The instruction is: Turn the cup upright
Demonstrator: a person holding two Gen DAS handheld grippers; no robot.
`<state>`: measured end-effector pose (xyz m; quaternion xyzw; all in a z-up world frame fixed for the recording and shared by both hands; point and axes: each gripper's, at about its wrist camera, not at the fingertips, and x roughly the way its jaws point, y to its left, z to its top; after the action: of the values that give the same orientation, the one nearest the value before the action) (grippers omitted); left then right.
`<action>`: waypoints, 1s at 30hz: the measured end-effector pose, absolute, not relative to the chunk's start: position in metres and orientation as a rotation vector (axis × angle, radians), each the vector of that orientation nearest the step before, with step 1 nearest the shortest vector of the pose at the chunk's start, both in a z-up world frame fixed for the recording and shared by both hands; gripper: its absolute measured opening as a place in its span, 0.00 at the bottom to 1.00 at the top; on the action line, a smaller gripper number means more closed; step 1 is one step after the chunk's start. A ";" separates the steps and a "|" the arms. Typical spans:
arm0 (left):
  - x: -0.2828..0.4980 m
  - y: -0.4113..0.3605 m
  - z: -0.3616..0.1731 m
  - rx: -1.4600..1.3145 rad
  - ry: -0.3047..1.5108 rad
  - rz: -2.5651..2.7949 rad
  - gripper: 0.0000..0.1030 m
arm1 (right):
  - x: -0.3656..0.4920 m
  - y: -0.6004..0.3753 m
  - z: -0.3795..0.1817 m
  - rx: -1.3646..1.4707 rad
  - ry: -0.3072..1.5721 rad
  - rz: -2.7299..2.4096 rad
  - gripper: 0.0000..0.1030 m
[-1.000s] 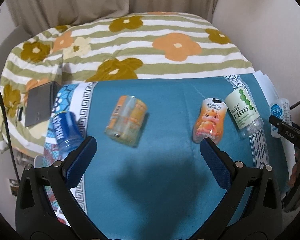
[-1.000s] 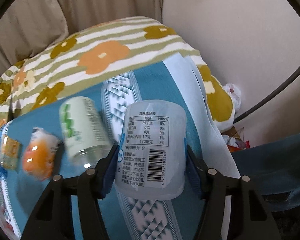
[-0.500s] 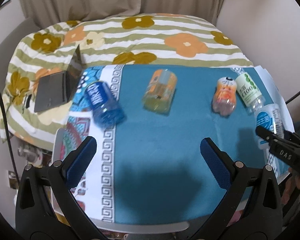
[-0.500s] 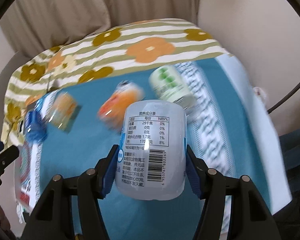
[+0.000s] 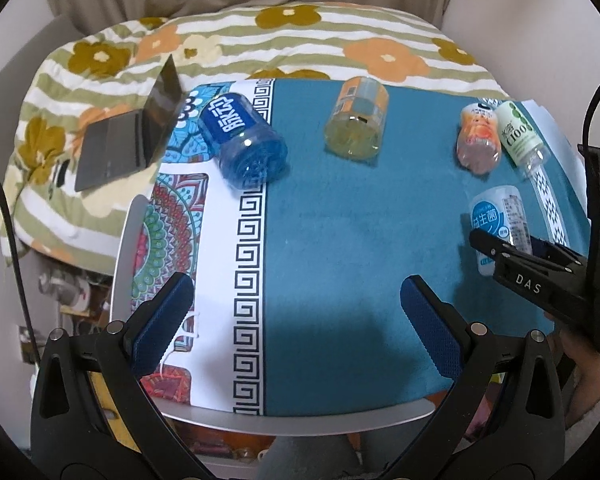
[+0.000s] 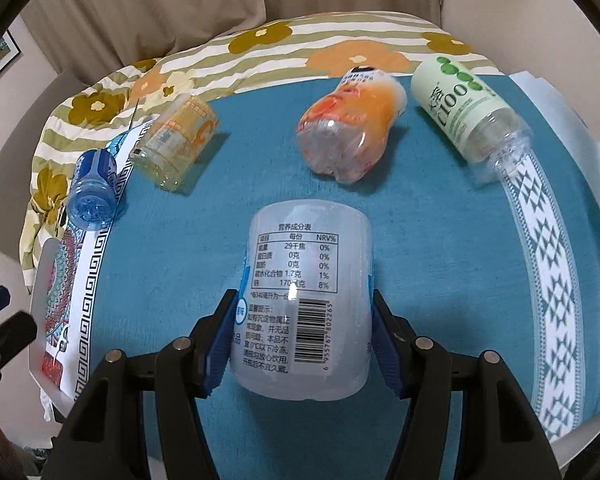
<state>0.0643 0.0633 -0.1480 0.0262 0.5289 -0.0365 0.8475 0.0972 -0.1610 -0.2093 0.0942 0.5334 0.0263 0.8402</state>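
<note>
Swung round from the right-hand edge of the table, the right gripper (image 6: 304, 344) now faces the middle of the teal cloth (image 6: 440, 264), carrying the white cup (image 6: 306, 304) with it. Its blue pads are clamped on the cup's two sides, low on the body near the end closest to the camera. From the left wrist view the cup (image 5: 498, 224) sits at about three o'clock on the cloth (image 5: 340, 240), seemingly tilted and close above the surface; whether it touches I cannot tell.

It looks like thin, light, empty plastic with a glossy label: easily squashed and a bit slippery, so I'd judge a gentle squeeze across the mid-body the safest hold.

At twelve o'clock lie four others on their sides: blue cup (image 6: 94, 190), yellow cup (image 6: 176, 148), orange cup (image 6: 350, 126) and green cup (image 6: 466, 114).

Left gripper (image 5: 296, 320) hovers with its fingers spread wide, holding nothing, at six o'clock.
</note>
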 end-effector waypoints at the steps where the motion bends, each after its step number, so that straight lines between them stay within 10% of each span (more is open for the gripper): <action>1: 0.064 0.063 -0.149 0.056 1.116 -0.078 1.00 | 0.097 -0.160 -0.211 0.199 1.123 0.053 0.56; 11: 0.067 0.067 -0.151 0.044 1.120 -0.083 1.00 | 0.095 -0.158 -0.216 0.207 1.121 0.049 0.58; 16: 0.067 0.070 -0.150 0.039 1.117 -0.085 1.00 | 0.093 -0.160 -0.215 0.233 1.099 0.046 0.83; 30: 0.068 0.060 -0.134 0.039 1.107 -0.124 1.00 | 0.074 -0.173 -0.186 0.268 1.049 0.057 0.98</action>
<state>0.0678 0.0597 -0.1338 0.0185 0.5254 -0.0591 0.8486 0.0744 -0.1727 -0.1863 0.1276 0.4992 0.0271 0.8566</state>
